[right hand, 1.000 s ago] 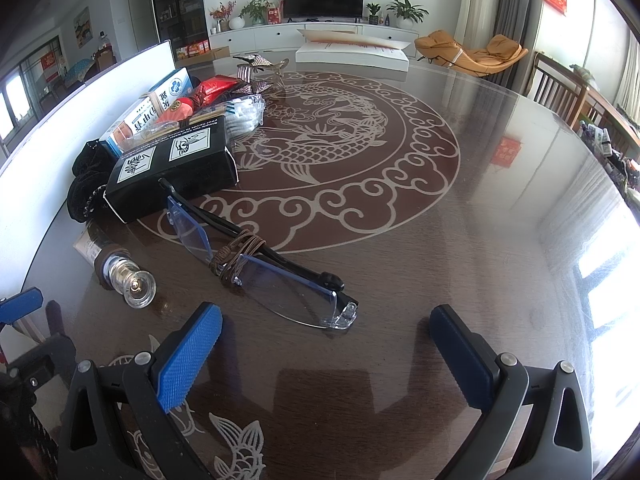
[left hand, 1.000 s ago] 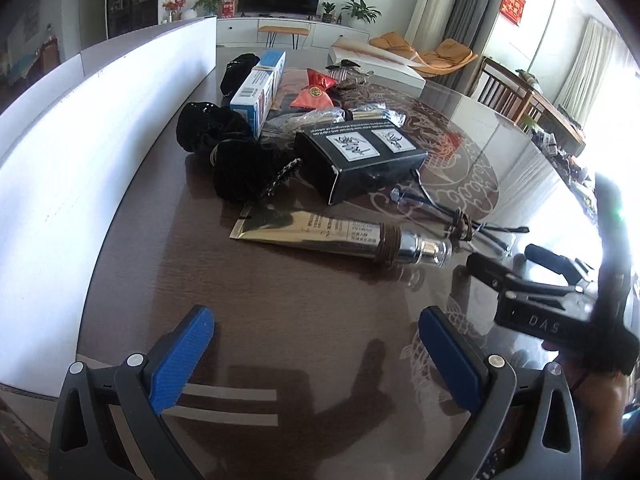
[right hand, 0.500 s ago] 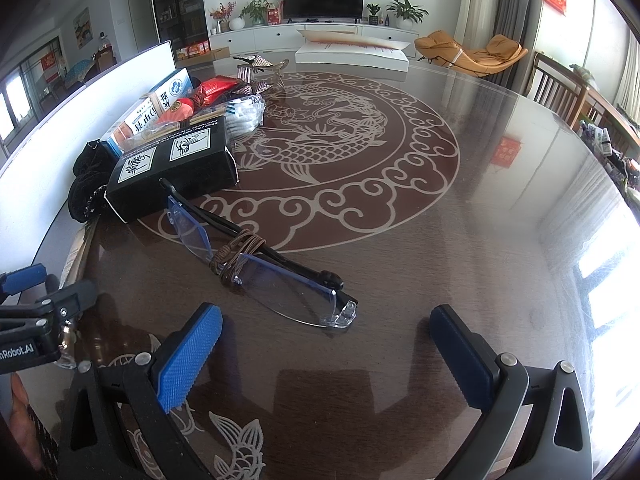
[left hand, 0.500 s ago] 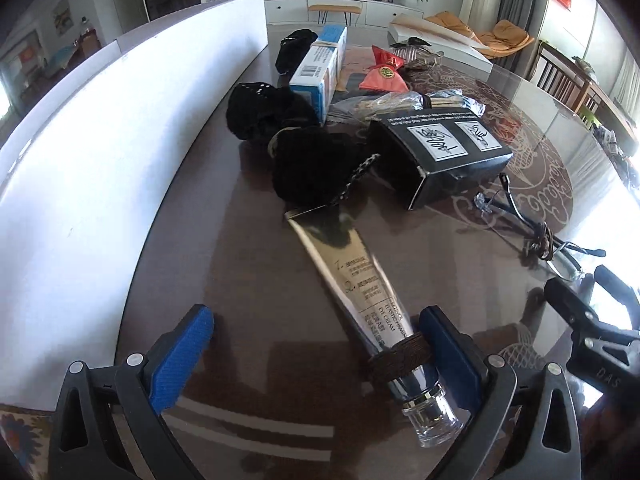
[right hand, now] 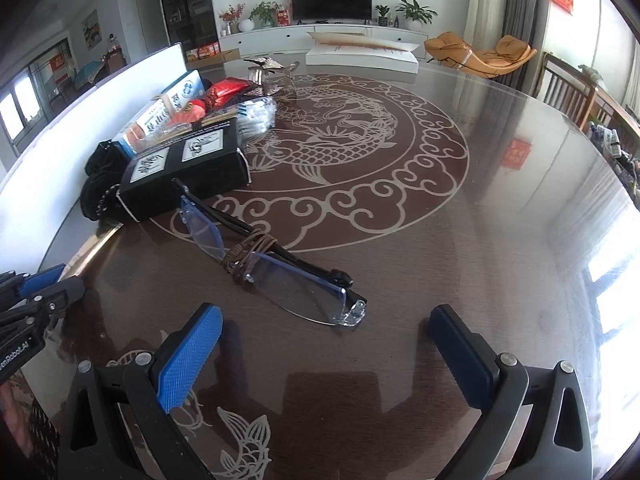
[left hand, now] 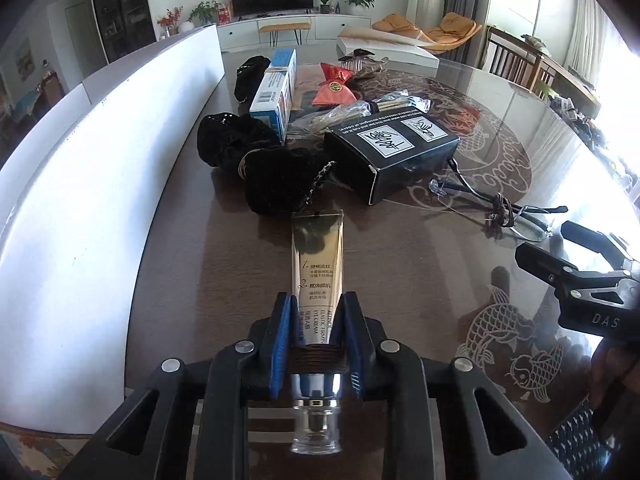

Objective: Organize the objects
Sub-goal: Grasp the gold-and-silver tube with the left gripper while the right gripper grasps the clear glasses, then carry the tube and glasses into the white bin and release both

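Observation:
A gold cream tube (left hand: 318, 264) with a silver neck and clear cap lies on the dark table (left hand: 180, 280), pointing away from me. My left gripper (left hand: 316, 312) is closing on it: the blue pads (left hand: 282, 332) press both sides of the tube near the cap end. In the right wrist view, clear-lensed glasses (right hand: 280, 276) with brown cord wound round the middle lie just ahead of my right gripper (right hand: 325, 336). That gripper stands open and holds nothing. The glasses (left hand: 500, 208) also show at the right of the left wrist view, near the right gripper (left hand: 560, 248).
Beyond the tube sit black pouches (left hand: 280, 184), a black box (left hand: 392, 152), a blue-and-white carton (left hand: 276, 92), a red sachet (left hand: 336, 88) and plastic-wrapped items. A white board (left hand: 80, 180) runs along the table's left edge. A white box (right hand: 360, 56) sits at the far edge.
My left gripper turned and came down in line with the tube, then shut on it near the cap. The right gripper and glasses stayed put.

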### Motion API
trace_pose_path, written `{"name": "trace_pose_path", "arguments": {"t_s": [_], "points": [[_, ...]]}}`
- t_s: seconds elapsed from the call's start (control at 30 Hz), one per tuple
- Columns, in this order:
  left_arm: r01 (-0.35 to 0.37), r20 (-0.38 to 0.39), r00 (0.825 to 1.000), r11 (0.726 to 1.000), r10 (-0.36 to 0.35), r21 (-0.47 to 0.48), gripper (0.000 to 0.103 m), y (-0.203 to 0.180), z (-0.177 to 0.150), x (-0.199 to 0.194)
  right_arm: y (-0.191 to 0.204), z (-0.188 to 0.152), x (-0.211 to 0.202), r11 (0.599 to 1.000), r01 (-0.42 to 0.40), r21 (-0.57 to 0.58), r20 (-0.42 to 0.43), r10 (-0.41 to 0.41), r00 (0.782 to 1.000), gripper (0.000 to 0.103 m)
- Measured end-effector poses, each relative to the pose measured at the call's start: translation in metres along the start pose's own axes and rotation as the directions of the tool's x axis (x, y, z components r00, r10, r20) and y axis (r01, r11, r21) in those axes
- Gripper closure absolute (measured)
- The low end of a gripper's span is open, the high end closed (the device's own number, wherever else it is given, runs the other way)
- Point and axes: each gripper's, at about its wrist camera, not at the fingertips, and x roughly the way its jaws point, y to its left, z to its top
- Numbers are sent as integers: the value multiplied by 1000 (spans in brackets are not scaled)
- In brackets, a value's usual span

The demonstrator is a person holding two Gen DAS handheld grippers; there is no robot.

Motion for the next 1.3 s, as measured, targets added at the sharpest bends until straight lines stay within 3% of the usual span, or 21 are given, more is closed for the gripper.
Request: {"name": "trace_pose_path", "arguments": {"t_s": [0.1,0.17,0.23,0.27,0.4,0.47,0.57,0.7,0.8,0.9,1.0,1.07,1.23,1.3], "points": [[66,21,998,998,-66,-23,78,11,-11,-8,16,14,-22,975,2,-223,57,12,998,0],[106,39,994,994,-105,-34,78,14,-17,-11,32,30,-15,923,-41,-384,-12,39,999,0],[128,50,991,991,-126,-32,78,13,-20,-14,42,44,3,884,-101,-456,-107,59,993,2],[137,51,989,990,-136,-31,78,12,-19,-14,46,50,14,872,-131,-472,-155,65,986,9],[167,75,983,986,-165,-28,78,12,-23,-27,47,51,46,852,-241,-464,-333,84,939,51],[180,93,980,983,-177,-30,78,16,-25,-34,49,49,41,847,-246,-472,-339,83,937,74],[202,119,973,978,-196,-42,78,21,-26,-44,48,41,23,858,-239,-455,-336,83,938,74],[244,172,958,968,-230,-64,78,25,-23,-66,47,42,-8,901,-219,-373,-274,118,954,74],[278,228,940,957,-254,-79,78,34,-14,-93,52,60,-28,931,-235,-281,-218,176,960,74],[284,297,924,952,-239,-117,78,60,-2,-125,82,90,-43,926,-292,-240,-152,261,953,74],[252,343,922,950,-179,-182,78,103,9,-148,122,120,-55,903,-387,-187,-85,378,922,74],[207,353,928,951,-118,-228,78,137,16,-155,155,139,-52,873,-468,-136,-65,464,884,74],[39,282,957,944,59,-328,78,219,25,-143,248,170,-30,774,-628,-80,-74,623,779,74],[-13,240,965,932,107,-362,78,245,22,-132,279,174,-16,754,-652,-79,-95,645,758,74]]}}
